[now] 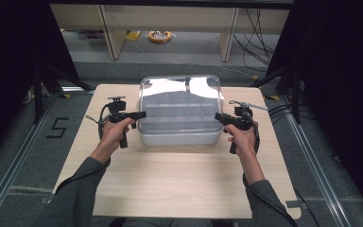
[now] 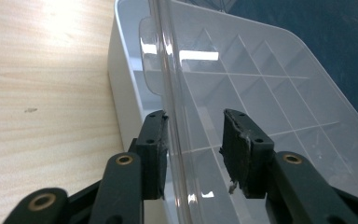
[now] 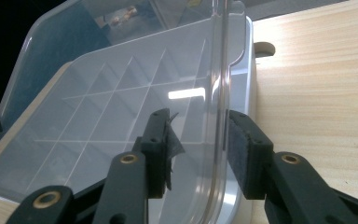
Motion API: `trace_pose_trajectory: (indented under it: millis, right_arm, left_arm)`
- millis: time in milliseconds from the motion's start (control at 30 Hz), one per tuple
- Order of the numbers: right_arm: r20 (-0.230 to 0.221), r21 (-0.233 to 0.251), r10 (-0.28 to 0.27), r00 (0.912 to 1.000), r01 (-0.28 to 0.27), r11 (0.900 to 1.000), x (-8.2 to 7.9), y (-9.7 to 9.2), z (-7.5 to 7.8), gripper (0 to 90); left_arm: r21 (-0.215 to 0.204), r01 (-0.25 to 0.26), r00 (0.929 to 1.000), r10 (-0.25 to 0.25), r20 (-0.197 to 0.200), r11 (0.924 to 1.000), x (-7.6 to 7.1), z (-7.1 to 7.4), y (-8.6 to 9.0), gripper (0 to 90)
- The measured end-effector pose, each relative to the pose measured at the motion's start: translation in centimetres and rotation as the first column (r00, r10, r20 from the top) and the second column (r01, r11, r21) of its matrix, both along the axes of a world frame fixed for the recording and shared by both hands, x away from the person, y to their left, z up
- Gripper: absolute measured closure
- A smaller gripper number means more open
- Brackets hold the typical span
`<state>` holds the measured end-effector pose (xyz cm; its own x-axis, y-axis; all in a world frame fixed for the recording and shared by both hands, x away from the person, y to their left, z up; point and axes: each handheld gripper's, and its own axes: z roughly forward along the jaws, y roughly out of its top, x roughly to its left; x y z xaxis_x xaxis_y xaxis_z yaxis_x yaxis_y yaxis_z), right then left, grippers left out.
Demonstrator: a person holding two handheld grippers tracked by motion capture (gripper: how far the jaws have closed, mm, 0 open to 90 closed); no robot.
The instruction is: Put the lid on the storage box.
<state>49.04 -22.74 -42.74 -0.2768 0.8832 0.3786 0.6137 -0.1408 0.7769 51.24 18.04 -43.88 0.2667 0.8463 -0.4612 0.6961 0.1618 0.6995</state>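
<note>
Both hands stood at the box's (image 1: 179, 135) sides: left gripper (image 2: 193, 144) and right gripper (image 3: 200, 144) straddled the clear lid's (image 1: 179, 101) rims, jaws spread, pinching nothing; lid seated, opening remained

Overhead light glares white off the clear lid (image 1: 182, 88) and pale table (image 2: 37, 70), the surroundings stay dark, and the high view is soft.

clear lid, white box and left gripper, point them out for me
clear lid (image 1: 179, 101), high view, its top panel
white box (image 2: 123, 88), left gripper view, its outer side wall
left gripper (image 2: 193, 140), left gripper view, midway between its fingertips
</note>
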Motion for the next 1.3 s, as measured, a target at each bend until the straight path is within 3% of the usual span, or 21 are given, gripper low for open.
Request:
trace_pose_trajectory:
  millis: [100, 133, 233, 300, 600, 667, 700, 767, 833, 867, 900, 967, 1000, 1033, 1067, 1100, 1300]
  right_arm:
    - [-0.01, 0.001, -0.002, 1.0, 0.002, 1.0, -0.1, 0.0, -0.2, 62.4]
    - [-0.043, 0.031, -0.022, 0.9988, 0.023, 0.9992, -0.2, 0.3, -0.2, 62.2]
    - [-0.062, 0.063, -0.028, 0.9977, 0.032, 0.9975, -0.1, 0.3, -0.5, 61.8]
    - [-0.057, 0.046, -0.02, 0.9982, 0.022, 0.9987, 0.0, 0.1, -0.8, 61.2]
    - [-0.07, 0.053, -0.028, 0.9971, 0.032, 0.998, 0.0, 0.3, -1.1, 60.5]
    - [-0.058, 0.043, -0.022, 0.9981, 0.024, 0.9988, 0.1, 0.3, -1.1, 60.4]
    - [-0.031, 0.014, -0.006, 0.9995, 0.006, 0.9999, 0.3, 0.1, -1.3, 60.4]
    - [-0.036, 0.017, -0.008, 0.9993, 0.009, 0.9998, 0.5, 0.1, -1.5, 60.3]
    - [-0.053, 0.035, -0.019, 0.9984, 0.021, 0.9991, 0.4, 0.2, -1.5, 60.4]
    - [-0.099, 0.089, -0.051, 0.9938, 0.06, 0.9942, 0.2, 0.7, -1.3, 60.2]
    - [-0.182, 0.132, -0.062, 0.9813, 0.087, 0.9875, -0.1, 1.0, -0.8, 60.1]
    - [-0.187, 0.129, -0.07, 0.9799, 0.095, 0.9871, -0.1, 1.1, -0.9, 60.1]
    - [-0.12, 0.096, -0.053, 0.9914, 0.065, 0.9932, 0.2, 0.8, -1.3, 59.9]
    - [-0.12, 0.096, -0.053, 0.9914, 0.065, 0.9932, 0.2, 0.8, -1.3, 59.9]
    - [-0.069, 0.054, -0.035, 0.997, 0.039, 0.9978, 0.4, 0.4, -1.7, 59.8]
    - [-0.068, 0.054, -0.035, 0.9971, 0.039, 0.9978, 0.4, 0.4, -1.7, 59.8]
    - [-0.081, 0.064, -0.038, 0.996, 0.044, 0.997, 0.4, 0.4, -1.8, 59.7]
  left_arm:
    - [0.0, 0.006, 0.9999, -0.006, -0.01, 1.0, -0.1, -0.3, 0.1, 59.9]
    - [-0.014, -0.001, 0.9999, 0.0, -0.013, 0.9999, 0.0, -0.6, 0.0, 59.7]
    - [-0.021, -0.001, 0.9999, 0.001, -0.014, 0.9998, 0.1, -0.8, 0.0, 58.8]
    - [-0.019, 0.0, 0.9999, 0.0, -0.012, 0.9998, 0.0, -0.8, -0.1, 58.6]
    - [-0.002, 0.0, 0.9999, 0.0, 0.014, 1.0, -0.3, -0.9, -0.1, 57.5]
    - [-0.004, -0.002, 0.9997, 0.002, 0.023, 1.0, -0.4, -1.0, -0.1, 57.2]
    - [0.001, 0.001, 0.9997, -0.001, 0.024, 1.0, -0.4, -1.0, -0.1, 57.1]
    - [0.009, 0.0, 0.9996, 0.0, 0.03, 1.0, -0.4, -1.0, -0.2, 56.5]
    - [0.011, -0.002, 0.9995, 0.001, 0.03, 0.9999, -0.4, -1.0, -0.3, 56.1]
    - [0.02, 0.002, 0.9993, -0.003, 0.037, 0.9998, -0.5, -1.0, -0.3, 55.7]
    - [0.021, 0.0, 0.9992, -0.001, 0.039, 0.9998, -0.5, -1.0, -0.4, 55.4]
    - [0.022, -0.001, 0.9991, 0.0, 0.042, 0.9998, -0.5, -1.0, -0.4, 55.3]
    - [0.036, 0.004, 0.999, -0.005, 0.045, 0.9993, -0.6, -1.0, -0.4, 55.0]
    - [0.036, 0.004, 0.999, -0.005, 0.045, 0.9993, -0.6, -1.0, -0.4, 54.9]
    - [0.034, -0.002, 0.9988, 0.0, 0.049, 0.9994, -0.6, -1.0, -0.5, 54.6]
    - [0.053, 0.012, 0.9988, -0.014, 0.047, 0.9985, -0.7, -1.0, -0.4, 54.3]
    - [0.057, -0.008, 0.9982, 0.005, 0.059, 0.9984, -0.8, -1.0, -0.8, 53.0]
